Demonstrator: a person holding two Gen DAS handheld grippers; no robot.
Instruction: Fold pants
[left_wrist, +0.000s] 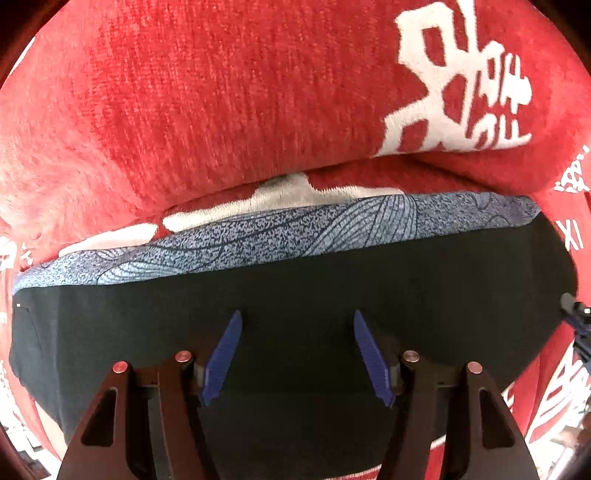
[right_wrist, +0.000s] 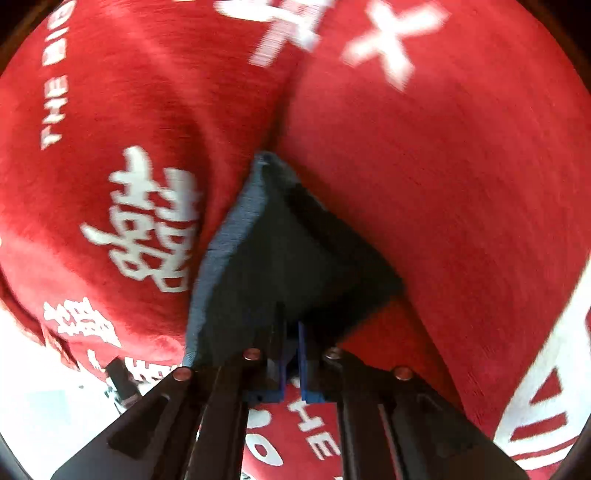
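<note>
The pants (left_wrist: 295, 295) are dark and lie on a soft red blanket (left_wrist: 221, 92) that has big white letters and signs on it. In the left wrist view the pants fill the lower half of the picture, from about 9 o'clock across to 3 o'clock. Along their top edge runs a blue-gray band (left_wrist: 280, 236) with thin curvy lines drawn on it. Above the band the red blanket bulges up in a fat fold toward 12 o'clock. The left gripper (left_wrist: 297, 354) points down at the dark cloth. Its two blue fingers (left_wrist: 221, 358) stand wide apart and nothing is pinched between them. They are just over the cloth, and I cannot tell if the tips touch it. At 3 o'clock, a small bit of another dark tool pokes in at the edge. In the right wrist view the right gripper (right_wrist: 291, 354) is squeezed tight, and a corner of the pants (right_wrist: 288, 258) is caught between its blue fingers (right_wrist: 303, 362). The dark cloth rises from the fingers in a pointed shape toward 12 o'clock, with the blue-gray band (right_wrist: 225, 258) running up its left side, toward 10 o'clock. The red blanket (right_wrist: 424, 184) is all around it, a bit blurry near the top.
</note>
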